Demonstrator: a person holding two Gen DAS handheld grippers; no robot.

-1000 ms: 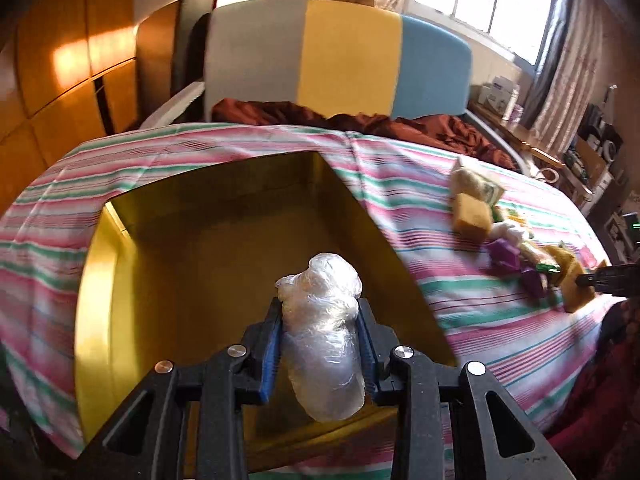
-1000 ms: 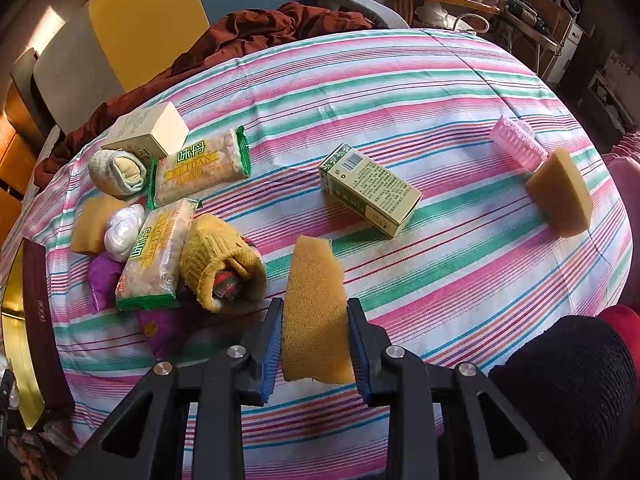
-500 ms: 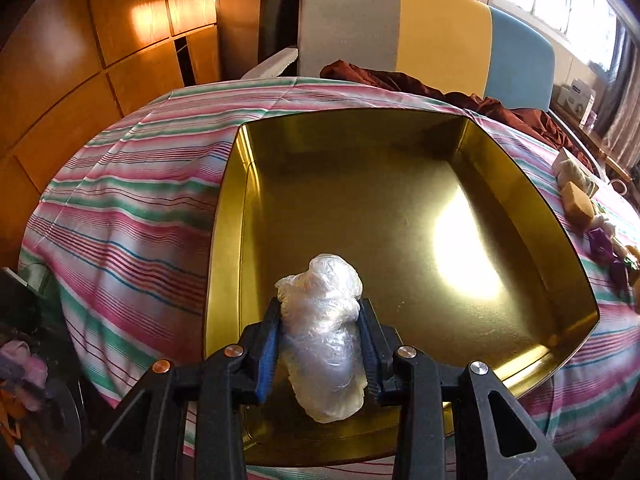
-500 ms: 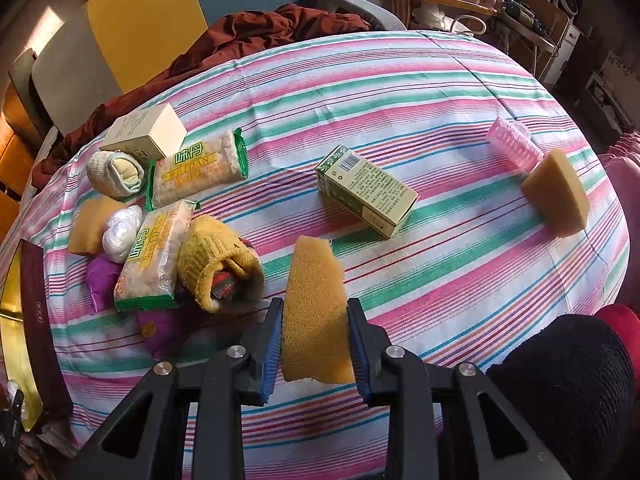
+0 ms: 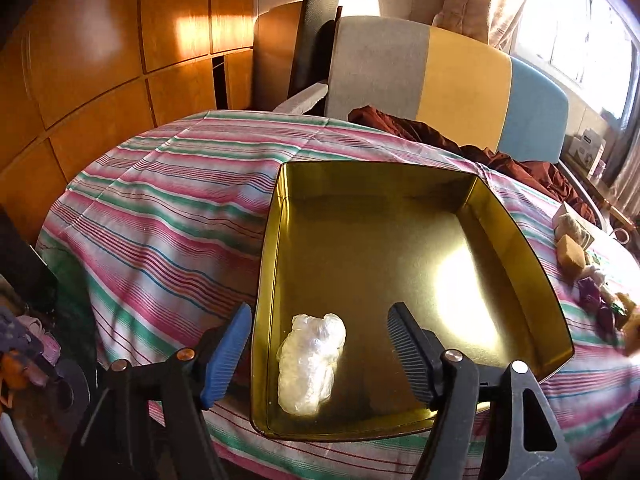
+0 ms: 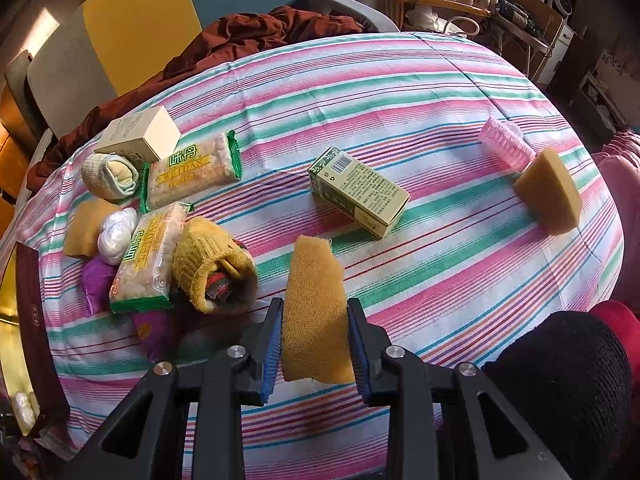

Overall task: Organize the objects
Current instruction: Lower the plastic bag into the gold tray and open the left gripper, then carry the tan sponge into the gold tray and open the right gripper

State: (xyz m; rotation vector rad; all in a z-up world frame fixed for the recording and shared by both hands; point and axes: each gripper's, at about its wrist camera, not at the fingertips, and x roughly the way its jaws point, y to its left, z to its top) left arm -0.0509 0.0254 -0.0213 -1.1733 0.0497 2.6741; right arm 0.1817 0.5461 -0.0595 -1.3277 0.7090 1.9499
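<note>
A second earlier the left gripper [image 5: 318, 346] had clamped the crumpled plastic bag [image 5: 310, 364] above the gold tray [image 5: 516, 248]; its jaws were now opening, and the bag lay free on the tray floor near the front left corner, between the spread pads and touching neither. The right gripper [image 6: 316, 344] had not moved and stayed closed on the yellow sponge [image 6: 316, 308] over the striped surface [image 6: 440, 240].

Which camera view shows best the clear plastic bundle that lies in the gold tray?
The left wrist view: the plastic bundle lies close and unhidden near the gold tray's front-left corner, between the opening jaws of the left gripper, untouched. The right wrist view shows only a small pale sliver at its lower left edge.
</note>
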